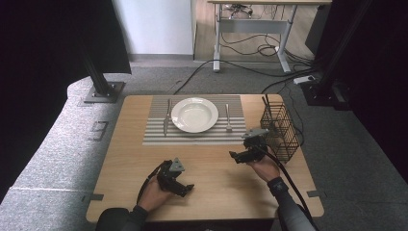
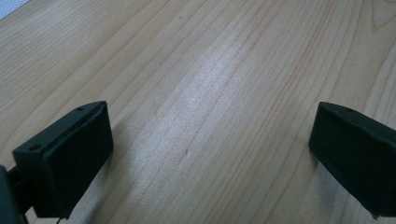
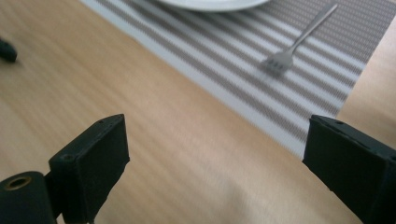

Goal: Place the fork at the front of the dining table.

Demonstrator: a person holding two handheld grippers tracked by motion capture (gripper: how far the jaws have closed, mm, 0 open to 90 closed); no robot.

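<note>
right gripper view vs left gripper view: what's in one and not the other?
Only the right gripper view: the striped placemat, a fork lying on it, the near rim of the white plate, and a dark object at the left edge, too little in frame to identify. Only the left gripper view: nothing beyond bare wood. Both share the wooden table and their own gripper open: left gripper, right gripper.

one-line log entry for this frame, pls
left gripper: open, empty, low over bare table | right gripper: open, empty, near wire basket | plate centred on placemat | knife left | fork right
</note>
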